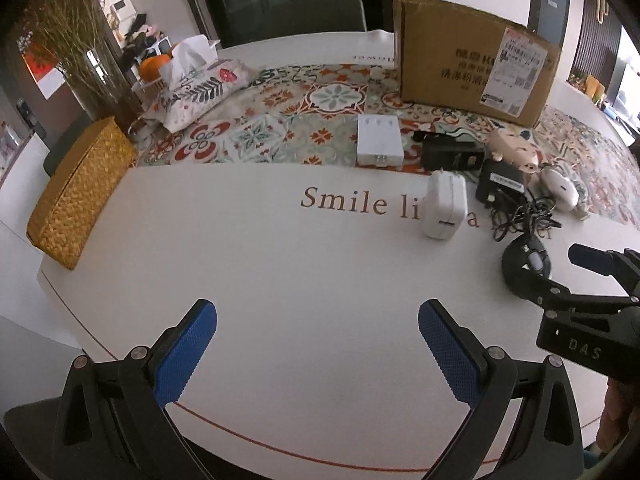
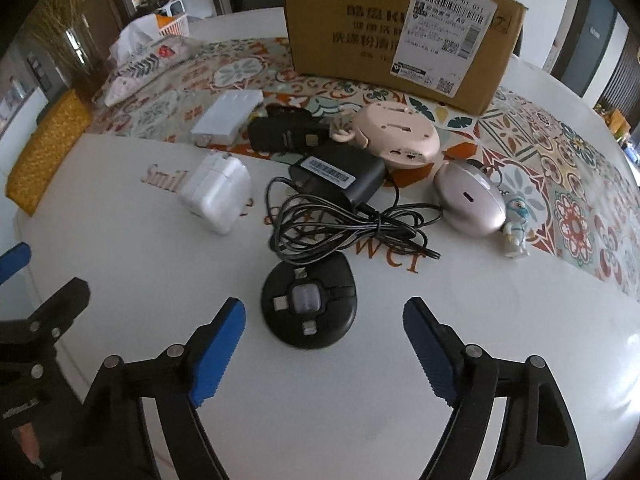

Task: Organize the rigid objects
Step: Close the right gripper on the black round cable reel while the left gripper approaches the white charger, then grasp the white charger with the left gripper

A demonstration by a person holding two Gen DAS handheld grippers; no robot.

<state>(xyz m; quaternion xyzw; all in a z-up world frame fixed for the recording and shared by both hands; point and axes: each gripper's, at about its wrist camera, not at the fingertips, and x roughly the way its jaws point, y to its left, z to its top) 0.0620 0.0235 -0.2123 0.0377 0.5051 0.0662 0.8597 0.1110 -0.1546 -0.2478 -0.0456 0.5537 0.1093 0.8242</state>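
A round black puck-shaped device point(image 2: 309, 304) lies on the white table just ahead of my open right gripper point(image 2: 324, 328), between its blue pads. It also shows in the left wrist view point(image 1: 526, 270). Behind it lie a black adapter with coiled cable point(image 2: 340, 178), a white charger point(image 2: 218, 196), a white box point(image 2: 226, 116), a black block point(image 2: 286, 134), a pink round device point(image 2: 396, 134), a pinkish oval case point(image 2: 470, 200) and a small figurine point(image 2: 516, 232). My left gripper point(image 1: 318, 336) is open and empty over bare table.
A cardboard box point(image 2: 400, 28) stands at the back on a patterned mat point(image 1: 280, 120). A woven yellow box point(image 1: 80, 192), a vase of dried grass point(image 1: 88, 52) and a patterned tissue cover point(image 1: 200, 84) are at the left.
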